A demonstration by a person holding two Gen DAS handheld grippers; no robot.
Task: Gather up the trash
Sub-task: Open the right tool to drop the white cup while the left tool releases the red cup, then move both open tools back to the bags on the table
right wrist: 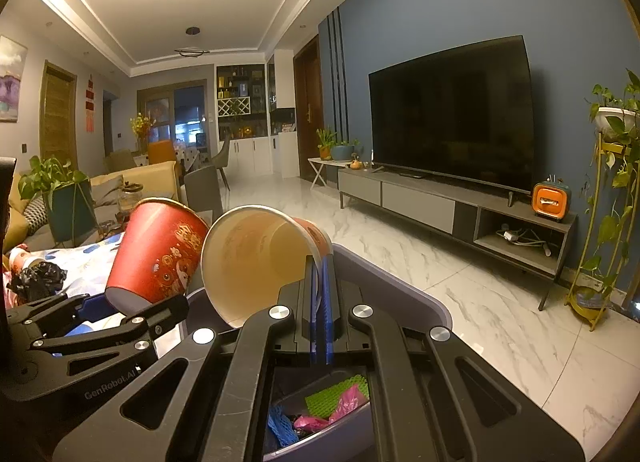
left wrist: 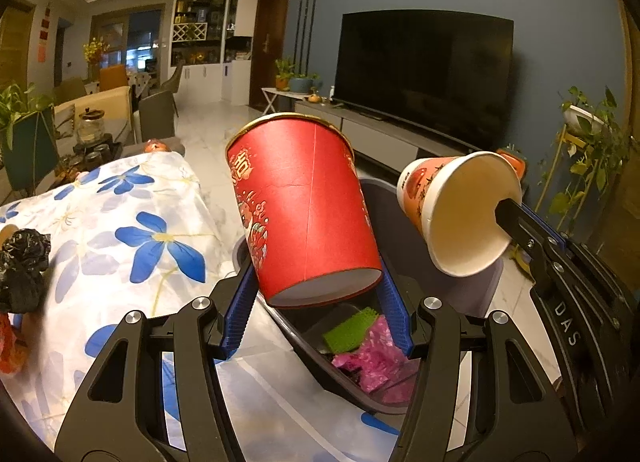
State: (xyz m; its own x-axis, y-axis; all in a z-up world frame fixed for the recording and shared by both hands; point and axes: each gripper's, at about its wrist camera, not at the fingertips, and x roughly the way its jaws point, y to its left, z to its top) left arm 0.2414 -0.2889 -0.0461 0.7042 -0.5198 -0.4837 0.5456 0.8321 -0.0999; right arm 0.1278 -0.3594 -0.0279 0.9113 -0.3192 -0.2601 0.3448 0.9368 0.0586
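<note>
My left gripper (left wrist: 316,274) is shut on a tall red paper cup (left wrist: 308,206), its blue fingers (left wrist: 240,302) pressing the sides near the base, mouth tilted up and away. The cup hangs over a grey trash bin (left wrist: 490,286) that holds green mesh (left wrist: 350,330) and a pink bag (left wrist: 372,362). My right gripper (right wrist: 319,266) is shut on the rim of a smaller orange-and-white paper cup (right wrist: 256,258), one finger inside, also above the bin (right wrist: 400,278). In the right wrist view the red cup (right wrist: 160,250) and left gripper (right wrist: 132,304) sit to the left.
A table with a blue-flowered cloth (left wrist: 132,222) stands left of the bin, with a crumpled black bag (left wrist: 24,266) and a red item (left wrist: 10,346) on it. A TV (right wrist: 452,114) on a low cabinet (right wrist: 440,210) and a plant stand (right wrist: 604,222) line the blue wall, across marble floor (right wrist: 500,322).
</note>
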